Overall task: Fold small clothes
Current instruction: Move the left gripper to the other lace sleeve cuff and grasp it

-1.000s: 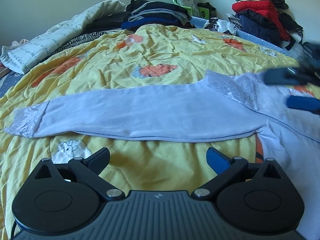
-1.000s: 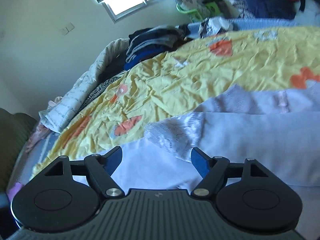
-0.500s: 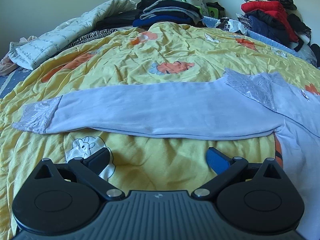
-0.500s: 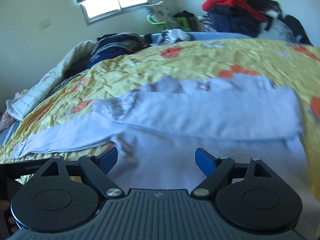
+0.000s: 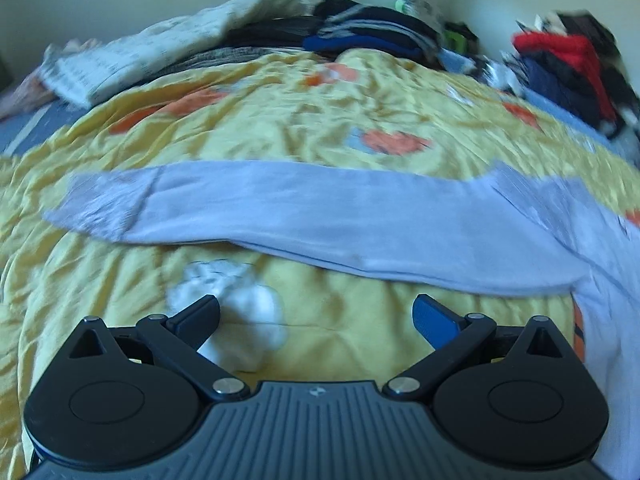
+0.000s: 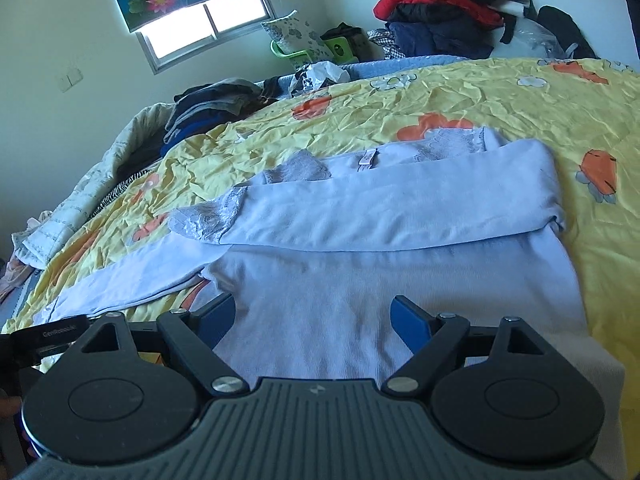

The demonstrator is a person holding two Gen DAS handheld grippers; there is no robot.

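Observation:
A pale lilac long-sleeved top (image 6: 400,272) lies flat on the yellow bed cover (image 6: 500,96). Its right sleeve (image 6: 400,208) is folded across the chest, lace cuff (image 6: 208,218) at the left. The other sleeve (image 5: 300,208) stretches out straight to the left, ending in a lace cuff (image 5: 100,208). My left gripper (image 5: 316,314) is open over bare yellow cover, just short of that sleeve. My right gripper (image 6: 312,316) stands open above the top's lower body, nothing between its fingers. The left gripper's body (image 6: 48,332) shows at the right wrist view's left edge.
Stacked dark folded clothes (image 5: 360,36) and a rolled pale quilt (image 5: 140,56) lie along the bed's far side. A heap of red and dark garments (image 6: 440,4) sits at the far right corner. A window (image 6: 204,28) is behind.
The right gripper swung away from the folded sleeve's cuff back to the top's lower body and widened a little. The left gripper drifted left along the outstretched sleeve, whose cuff now sits nearer the centre.

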